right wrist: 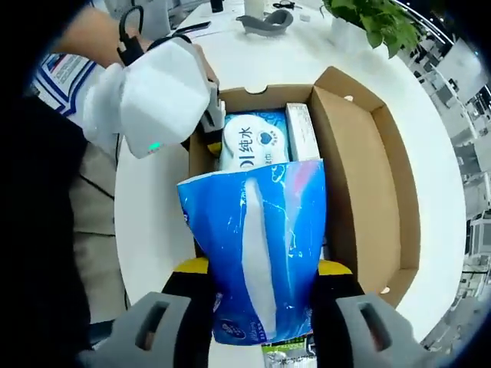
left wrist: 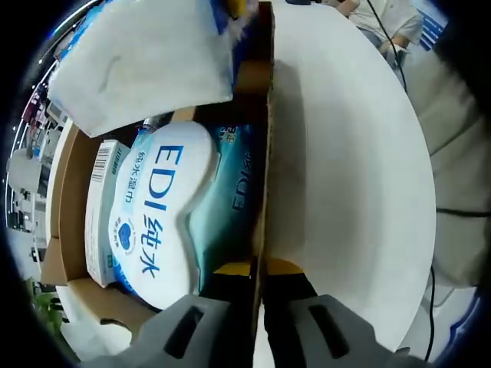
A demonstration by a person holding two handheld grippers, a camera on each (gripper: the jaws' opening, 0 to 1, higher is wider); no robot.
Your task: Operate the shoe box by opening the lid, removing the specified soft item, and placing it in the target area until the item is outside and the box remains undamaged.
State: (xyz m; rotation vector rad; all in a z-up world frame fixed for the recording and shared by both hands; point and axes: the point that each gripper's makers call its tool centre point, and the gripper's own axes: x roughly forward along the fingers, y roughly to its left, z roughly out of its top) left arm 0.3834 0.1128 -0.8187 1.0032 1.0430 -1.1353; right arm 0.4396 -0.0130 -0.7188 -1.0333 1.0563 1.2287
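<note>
Right gripper (right wrist: 261, 303) around tissue pack (right wrist: 257, 245).

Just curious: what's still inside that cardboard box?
Inside the shoe box: a wet-wipes pack and a small white carton. The blue tissue pack in the right claw covers the rest.

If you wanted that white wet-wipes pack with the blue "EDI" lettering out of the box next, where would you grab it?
Probably from above, across its narrow width. The wipes pack lies flat with its wide face up in the shoe box. One long side is against a slim white carton, so the jaws would need to squeeze in there. The right gripper already holds a blue tissue pack.
</note>
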